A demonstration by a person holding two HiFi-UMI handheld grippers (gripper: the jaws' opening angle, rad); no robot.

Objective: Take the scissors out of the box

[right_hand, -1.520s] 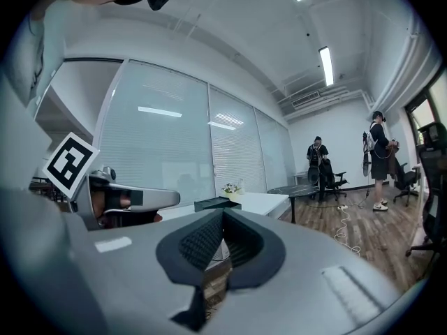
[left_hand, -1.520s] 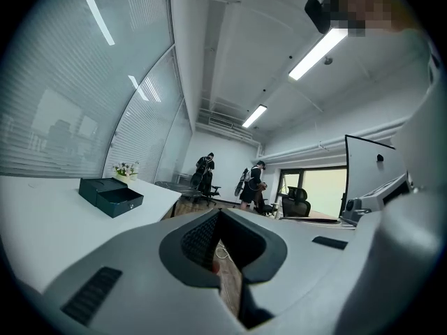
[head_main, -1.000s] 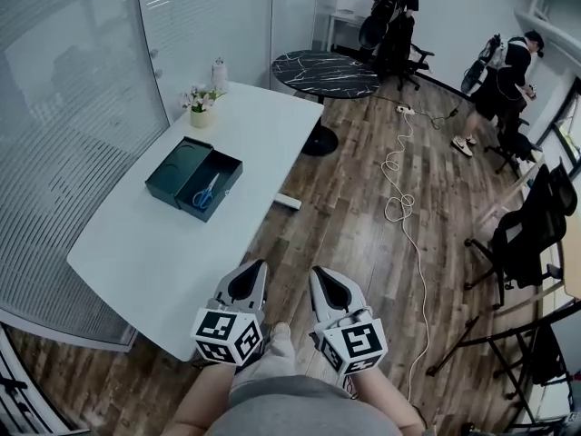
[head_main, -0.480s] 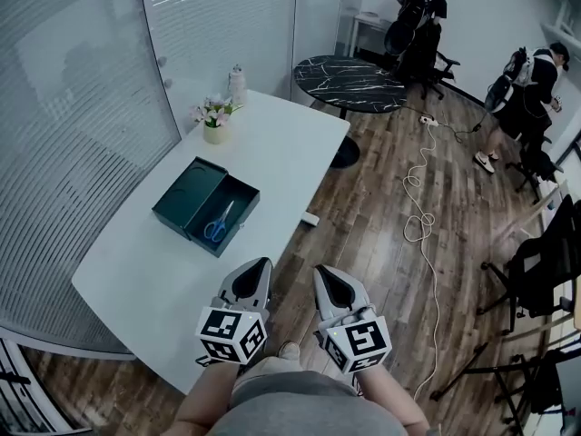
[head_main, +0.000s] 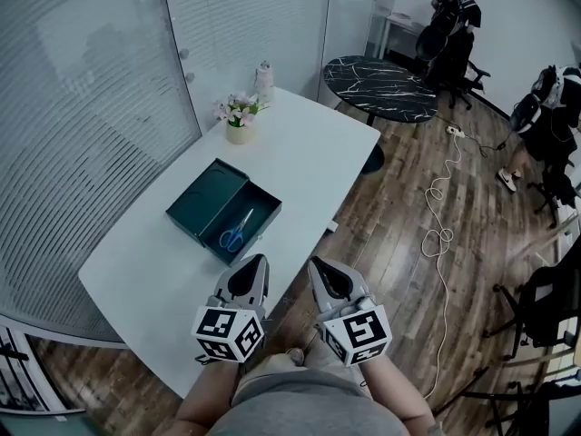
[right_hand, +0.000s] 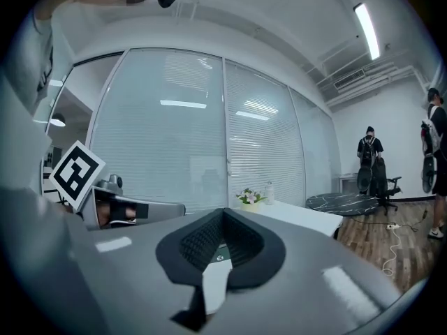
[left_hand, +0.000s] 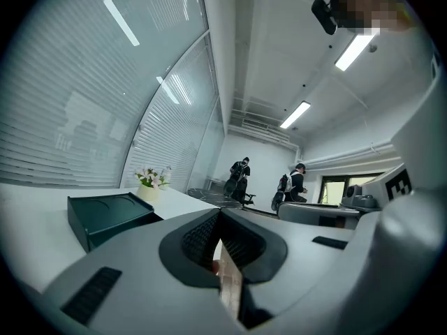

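A dark green box [head_main: 258,214] lies open on the white table [head_main: 154,271], its lid [head_main: 205,199] beside it on the left. Blue-handled scissors [head_main: 236,231] rest inside the box. My left gripper [head_main: 255,262] is shut and empty, over the table's near edge just short of the box. To its right, my right gripper [head_main: 316,264] is shut and empty above the wooden floor. In the left gripper view the box [left_hand: 108,215] sits ahead to the left of the shut left gripper [left_hand: 220,212]. The right gripper view shows its shut right gripper [right_hand: 223,213] and the table beyond.
A flower pot [head_main: 240,123] and a bottle [head_main: 264,76] stand at the table's far end. Behind is a round black marble table [head_main: 381,75]. A white cable [head_main: 441,236] runs across the floor. Office chairs [head_main: 545,302] and people [head_main: 457,9] are at the right and back.
The table and box have drawn nearer and shifted right in the head view. Both grippers stay shut side by side, now reaching the table's edge.
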